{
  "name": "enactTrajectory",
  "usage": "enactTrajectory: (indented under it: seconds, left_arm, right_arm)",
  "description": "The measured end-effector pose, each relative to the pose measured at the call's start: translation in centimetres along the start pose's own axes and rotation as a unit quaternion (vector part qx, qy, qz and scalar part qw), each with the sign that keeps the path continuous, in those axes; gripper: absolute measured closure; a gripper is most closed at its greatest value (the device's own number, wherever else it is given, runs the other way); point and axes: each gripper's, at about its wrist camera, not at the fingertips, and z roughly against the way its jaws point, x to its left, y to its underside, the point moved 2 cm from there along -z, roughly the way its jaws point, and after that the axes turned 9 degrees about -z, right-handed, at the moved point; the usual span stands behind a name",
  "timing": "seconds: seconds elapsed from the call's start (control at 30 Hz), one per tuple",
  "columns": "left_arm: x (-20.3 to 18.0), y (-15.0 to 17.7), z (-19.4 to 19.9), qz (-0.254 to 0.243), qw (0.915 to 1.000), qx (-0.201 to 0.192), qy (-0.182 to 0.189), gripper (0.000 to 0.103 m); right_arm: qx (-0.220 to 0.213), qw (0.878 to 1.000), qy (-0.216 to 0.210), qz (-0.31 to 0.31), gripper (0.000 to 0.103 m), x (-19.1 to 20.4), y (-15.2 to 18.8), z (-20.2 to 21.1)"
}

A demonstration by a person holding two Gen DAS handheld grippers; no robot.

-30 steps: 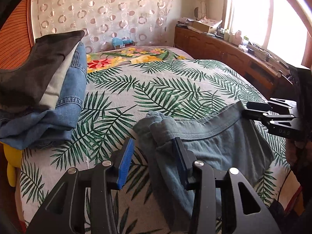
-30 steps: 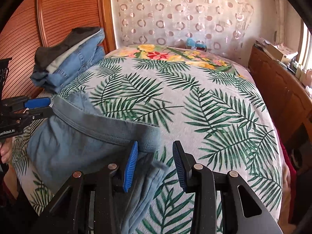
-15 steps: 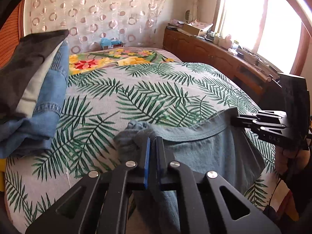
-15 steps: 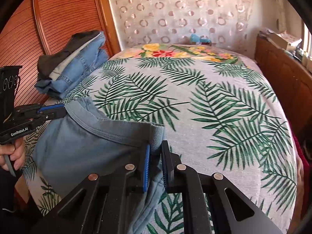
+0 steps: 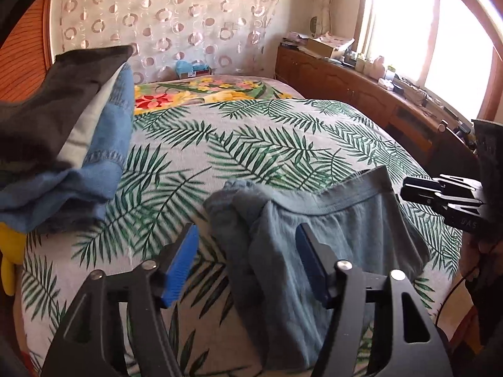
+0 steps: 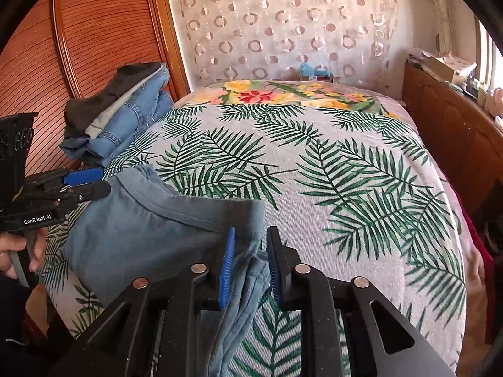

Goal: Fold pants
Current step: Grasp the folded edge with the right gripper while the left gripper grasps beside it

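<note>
Grey-blue pants (image 5: 339,235) lie on the palm-leaf bedspread (image 5: 251,144), waistband toward the far side, one waist corner bunched. My left gripper (image 5: 246,260) is open wide, its jaws on either side of the bunched left corner without gripping it. In the right wrist view the pants (image 6: 141,229) lie at the lower left. My right gripper (image 6: 250,264) is open with a narrow gap, and the right waist corner lies between its jaws. Each gripper also shows in the other's view, the right one (image 5: 440,194) and the left one (image 6: 63,188).
A stack of folded clothes (image 5: 63,144), jeans with grey and dark items on top, sits at the bed's left side by the wooden wardrobe (image 6: 94,47). A wooden sideboard (image 5: 377,94) with clutter runs along the window side. A floral pillow (image 6: 283,94) lies at the head.
Both grippers were shut on the waist corners half a second ago. Now both have opened, the left wide and the right slightly, and the pants lie on the bed.
</note>
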Motion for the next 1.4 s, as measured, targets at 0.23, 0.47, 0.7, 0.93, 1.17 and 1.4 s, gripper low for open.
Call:
enactTrajectory:
  seconds: [0.23,0.47,0.7,0.93,1.17,1.4]
  left_arm:
    - [-0.2,3.1,2.1,0.015,0.9999,0.003,-0.005,0.037]
    - [-0.9,4.8,3.1,0.010,0.9999,0.006,0.000,0.037]
    - [-1.1,5.3,2.4,0.011,0.9998,0.016,0.000,0.037]
    - [-1.2,5.4,2.3,0.013,0.9998,0.015,0.001,0.037]
    - [-1.2,4.7,2.3,0.011,0.9999,0.009,-0.002,0.037]
    - [-1.1,2.5,1.4,-0.004,1.0000,0.002,-0.006,0.037]
  right_arm:
    - [0.018,1.000,-0.017,0.004,0.074,0.3,3.4,2.8]
    - [0.038,0.999,-0.026,-0.015,0.074,-0.2,5.9,4.0]
    - [0.054,0.998,-0.032,-0.020,0.074,-0.5,6.7,4.4]
    - [0.057,0.998,-0.025,0.000,0.074,0.6,7.0,4.3]
    - [0.046,0.999,-0.014,0.023,0.098,1.0,7.3,4.8]
    - [0.040,0.999,-0.003,0.025,0.098,0.6,7.1,6.1]
